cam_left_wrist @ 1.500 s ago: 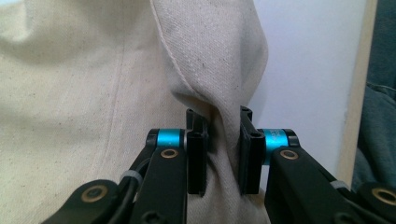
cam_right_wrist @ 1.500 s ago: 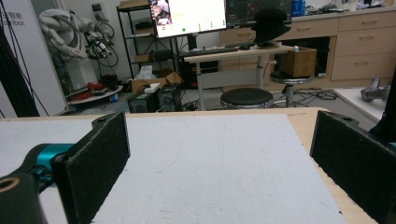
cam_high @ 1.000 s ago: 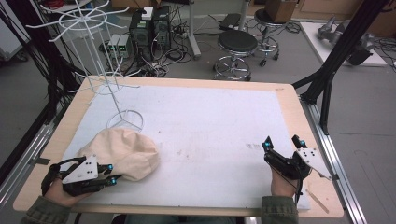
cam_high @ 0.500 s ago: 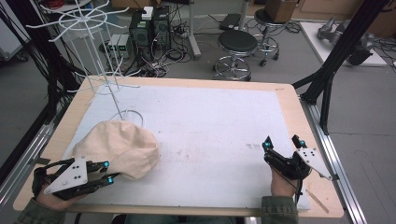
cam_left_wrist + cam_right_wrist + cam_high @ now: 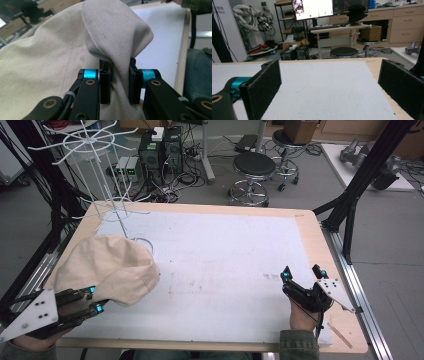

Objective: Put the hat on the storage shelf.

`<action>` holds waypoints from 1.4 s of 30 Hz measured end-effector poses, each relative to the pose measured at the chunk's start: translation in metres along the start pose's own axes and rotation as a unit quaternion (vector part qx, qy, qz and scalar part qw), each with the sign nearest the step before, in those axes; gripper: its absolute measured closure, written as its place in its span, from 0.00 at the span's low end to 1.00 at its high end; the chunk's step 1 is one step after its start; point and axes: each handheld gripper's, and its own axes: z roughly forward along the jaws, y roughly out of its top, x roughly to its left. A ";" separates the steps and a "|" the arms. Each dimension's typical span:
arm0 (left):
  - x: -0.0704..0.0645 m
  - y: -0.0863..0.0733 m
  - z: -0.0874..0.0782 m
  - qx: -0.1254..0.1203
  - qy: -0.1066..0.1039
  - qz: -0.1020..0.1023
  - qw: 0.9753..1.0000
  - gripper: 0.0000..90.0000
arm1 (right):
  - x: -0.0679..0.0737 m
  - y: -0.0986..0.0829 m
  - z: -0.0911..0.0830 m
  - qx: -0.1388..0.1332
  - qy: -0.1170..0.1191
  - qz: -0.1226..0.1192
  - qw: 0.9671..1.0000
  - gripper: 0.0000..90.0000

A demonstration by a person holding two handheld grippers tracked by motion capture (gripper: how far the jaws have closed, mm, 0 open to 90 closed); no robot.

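A cream cloth hat (image 5: 107, 267) is held up over the table's left side, its crown bulging toward the wire stand. My left gripper (image 5: 95, 301) is shut on the hat's near edge; in the left gripper view a fold of the hat (image 5: 117, 45) is pinched between the two black jaws of the left gripper (image 5: 120, 83). At the table's front right, my right gripper (image 5: 301, 272) rests open with nothing between its wide-spread jaws, and the right gripper (image 5: 329, 87) looks out over bare white mat.
A white wire display stand (image 5: 102, 180) rises at the back left, its ring base (image 5: 142, 242) just behind the hat. The white mat (image 5: 220, 265) covers the wooden table (image 5: 310, 227). A black frame post (image 5: 360, 185) and stools (image 5: 255, 170) stand beyond.
My left gripper has lifted the hat off the mat and drawn back toward the front left corner; the hat now hangs raised and closer to the stand. My right gripper has stayed still.
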 end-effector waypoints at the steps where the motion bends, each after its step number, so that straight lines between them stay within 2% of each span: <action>1: 0.001 -0.001 -0.003 -0.007 0.009 -0.003 1.000 0.85 | 0.000 0.000 0.000 0.000 0.000 0.000 1.000 0.04; 4: 0.006 -0.003 -0.011 -0.025 0.028 -0.014 0.999 0.85 | 0.001 0.000 0.000 0.001 0.000 0.003 1.000 0.04; 7: 0.009 -0.002 -0.018 -0.047 0.056 -0.021 0.997 0.85 | 0.000 0.000 0.001 0.003 0.001 0.003 1.000 0.04; 10: 0.012 0.000 -0.023 -0.062 0.074 -0.029 0.995 0.85 | 0.000 0.000 0.001 0.004 0.001 0.005 1.000 0.04; 13: 0.015 0.001 -0.028 -0.071 0.088 -0.028 0.993 0.85 | 0.001 0.000 0.001 0.004 0.001 0.004 1.000 0.04; 16: 0.018 0.003 -0.032 -0.078 0.113 -0.030 0.990 0.85 | 0.001 0.000 0.002 0.003 0.000 0.003 1.000 0.04; 18: 0.020 0.005 -0.034 -0.089 0.132 -0.034 0.987 0.85 | 0.002 -0.001 0.002 0.004 0.000 0.005 1.000 0.04; 19: 0.022 0.006 -0.035 -0.093 0.136 -0.035 0.986 0.85 | 0.002 -0.001 0.002 0.003 0.000 0.004 1.000 0.04; 21: 0.024 0.010 -0.035 -0.106 0.155 -0.038 0.982 0.85 | 0.002 -0.001 0.002 0.005 0.001 0.006 1.000 0.04; 24: 0.028 0.017 -0.033 -0.109 0.183 -0.035 0.976 0.85 | 0.002 -0.001 0.003 0.004 0.001 0.004 1.000 0.04; 28: 0.032 0.025 -0.031 -0.128 0.221 -0.035 0.966 0.85 | 0.002 -0.001 0.004 0.005 0.002 0.005 1.000 0.04; 30: 0.033 0.028 -0.030 -0.130 0.231 -0.034 0.963 0.85 | 0.002 -0.001 0.004 0.006 0.003 0.007 1.000 0.04; 31: 0.034 0.030 -0.029 -0.137 0.240 -0.035 0.960 0.85 | 0.002 -0.001 0.003 0.008 0.004 0.009 1.000 0.04; 32: 0.035 0.030 -0.028 -0.139 0.242 -0.036 0.960 0.85 | 0.001 -0.001 0.004 0.006 0.004 0.005 1.000 0.04; 34: 0.036 0.032 -0.027 -0.144 0.253 -0.034 0.956 0.85 | 0.001 -0.001 0.004 0.006 0.005 0.005 1.000 0.04; 37: 0.036 0.033 -0.026 -0.155 0.277 -0.030 0.948 0.85 | 0.001 -0.001 0.004 0.006 0.006 0.005 1.000 0.04; 40: 0.034 0.034 -0.028 -0.167 0.291 -0.025 0.942 0.85 | 0.001 -0.001 0.004 0.007 0.007 0.004 1.000 0.04; 42: 0.032 0.035 -0.031 -0.178 0.301 -0.021 0.937 0.85 | 0.001 -0.001 0.004 0.008 0.008 0.005 1.000 0.04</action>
